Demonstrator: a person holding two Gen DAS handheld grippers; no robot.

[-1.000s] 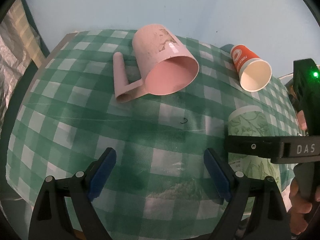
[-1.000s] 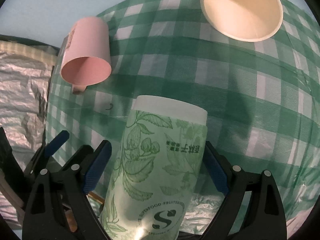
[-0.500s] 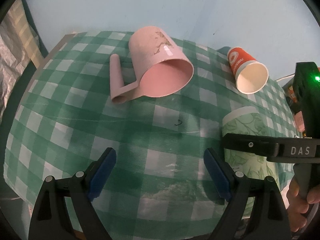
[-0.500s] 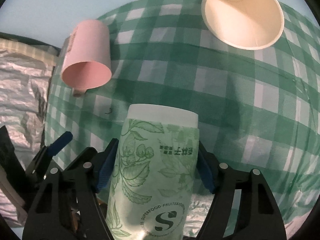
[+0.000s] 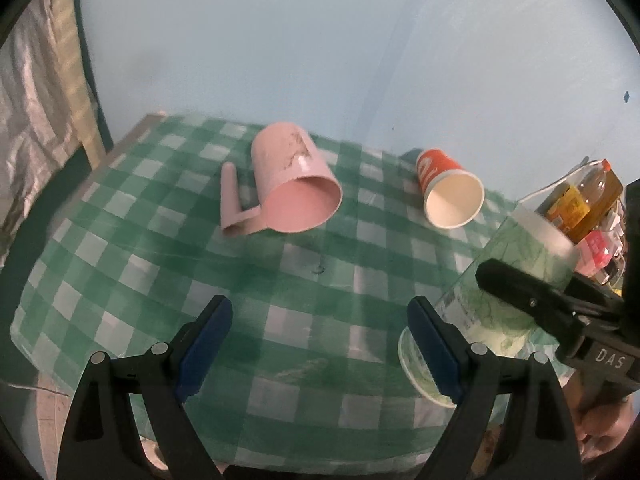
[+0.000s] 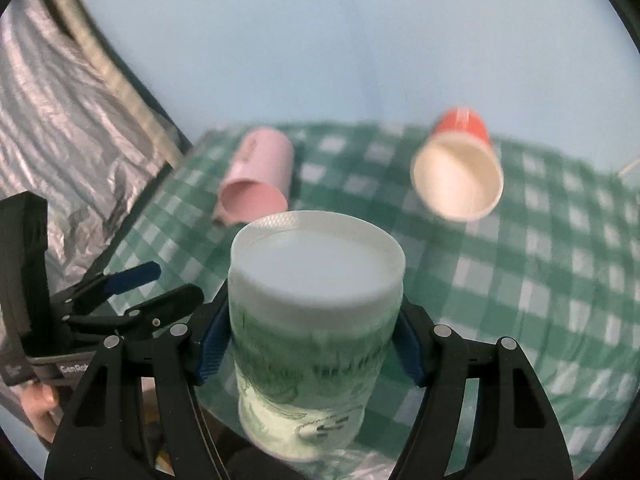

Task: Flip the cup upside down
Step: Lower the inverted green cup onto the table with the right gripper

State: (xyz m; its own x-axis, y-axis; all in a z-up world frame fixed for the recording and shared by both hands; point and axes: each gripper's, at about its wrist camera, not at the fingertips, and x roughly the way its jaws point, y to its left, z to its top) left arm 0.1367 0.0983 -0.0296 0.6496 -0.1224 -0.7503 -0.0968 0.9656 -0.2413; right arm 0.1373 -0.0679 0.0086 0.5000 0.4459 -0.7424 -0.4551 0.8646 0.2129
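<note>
left wrist view: the left gripper (image 5: 320,344) is held wide apart, empty, above the green checked tablecloth (image 5: 168,280). at right, the green leaf-printed plastic cup (image 5: 516,280) is seen tilted.

right wrist view: the right gripper (image 6: 312,344) is clamped on the cup (image 6: 312,328). a slip or crushed wall is risked if squeeze changes mid-turn.

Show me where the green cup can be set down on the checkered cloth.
Bare cloth lies between the left tongs and the pink mug, nearer than the orange paper cup. The right edge near the bottles is crowded. Right tongs hold the green cup.
</note>
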